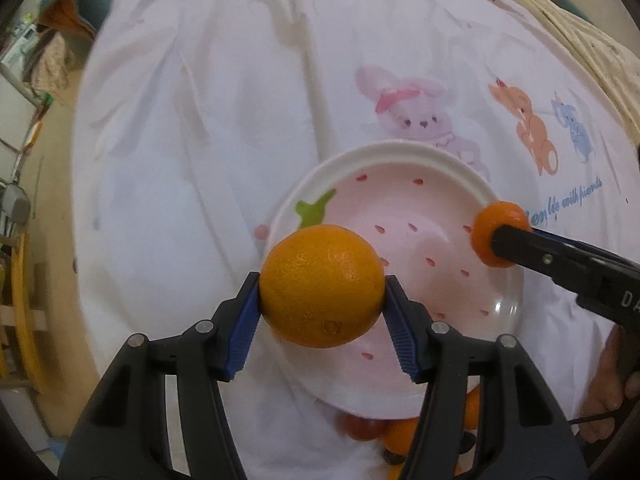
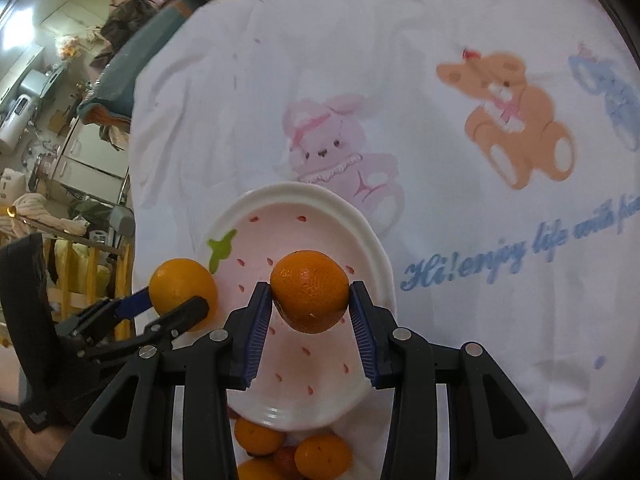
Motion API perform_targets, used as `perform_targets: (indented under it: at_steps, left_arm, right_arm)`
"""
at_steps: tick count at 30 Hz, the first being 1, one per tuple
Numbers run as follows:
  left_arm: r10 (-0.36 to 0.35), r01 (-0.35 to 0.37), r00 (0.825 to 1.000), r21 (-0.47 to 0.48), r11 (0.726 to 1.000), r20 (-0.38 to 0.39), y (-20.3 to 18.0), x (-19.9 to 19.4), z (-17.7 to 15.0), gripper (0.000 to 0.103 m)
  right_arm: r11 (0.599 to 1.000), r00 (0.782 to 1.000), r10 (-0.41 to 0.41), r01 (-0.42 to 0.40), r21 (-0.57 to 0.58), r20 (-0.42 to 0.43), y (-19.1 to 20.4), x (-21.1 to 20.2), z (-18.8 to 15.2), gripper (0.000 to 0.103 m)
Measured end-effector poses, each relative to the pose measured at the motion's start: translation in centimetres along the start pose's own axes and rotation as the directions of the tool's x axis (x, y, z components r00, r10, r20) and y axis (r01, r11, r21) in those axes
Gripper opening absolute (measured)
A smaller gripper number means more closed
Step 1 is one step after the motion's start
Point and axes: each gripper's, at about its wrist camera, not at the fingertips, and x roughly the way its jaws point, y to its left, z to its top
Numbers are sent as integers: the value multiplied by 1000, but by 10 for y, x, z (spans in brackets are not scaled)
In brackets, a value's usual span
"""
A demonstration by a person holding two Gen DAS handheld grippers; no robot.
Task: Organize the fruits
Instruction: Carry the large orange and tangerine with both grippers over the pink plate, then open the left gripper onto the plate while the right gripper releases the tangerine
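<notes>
- My left gripper [image 1: 322,294] is closed on a large orange [image 1: 322,286]; the blue ribbed pads [image 1: 246,330] press its two sides, set about as wide as the fruit itself.
- My right gripper [image 2: 310,294] is clamped on a smaller, deeper-coloured orange [image 2: 310,290] — a mandarin, I would guess — with the pads closer together than on my left.
- Both fruits hang above the white bowl [image 1: 400,152], pink inside with red seed marks and a green leaf like a strawberry; the large orange is over its left side, the smaller one over the right rim in the left wrist view.
- I judge I hold them here because the bowl is where the fruit goes: it shows nothing in it yet, so these look like the first two to be set down.
- Gripping across the widest part keeps each round fruit from rolling out of the pads.
- More fruit waits on the cloth just beside the bowl's near edge: several oranges [image 2: 324,456] and something red [image 2: 286,460] that I cannot identify.
- The bowl sits on a white cloth [image 1: 200,120] printed with a pink rabbit [image 2: 332,148], an orange bear [image 2: 516,120] and a blue animal at the edge.
- Blue script on the cloth [image 2: 520,250] reads "Hi! enjoy life with" — the left wrist view shows the last word, "friends".
- White letters on my right gripper's body [image 1: 630,298] begin "DA"; the rest is cut off.
</notes>
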Motion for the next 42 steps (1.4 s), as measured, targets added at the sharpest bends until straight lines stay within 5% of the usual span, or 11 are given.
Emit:
perform_targets:
  at_steps: [32, 38, 42]
  left_arm:
    - [-2, 3, 1000, 49, 999, -9, -9, 27, 18, 60]
    - [-6, 5, 1000, 38, 999, 30, -3, 23, 21, 79]
    - [-21, 21, 999, 19, 1000, 24, 1, 23, 22, 80]
  right_arm:
    - [999, 998, 30, -28, 25, -53, -6, 40, 21, 46]
    - [1000, 1000, 12, -12, -4, -19, -2, 31, 23, 59]
    - [1000, 1000, 16, -16, 19, 2, -6, 24, 24, 62]
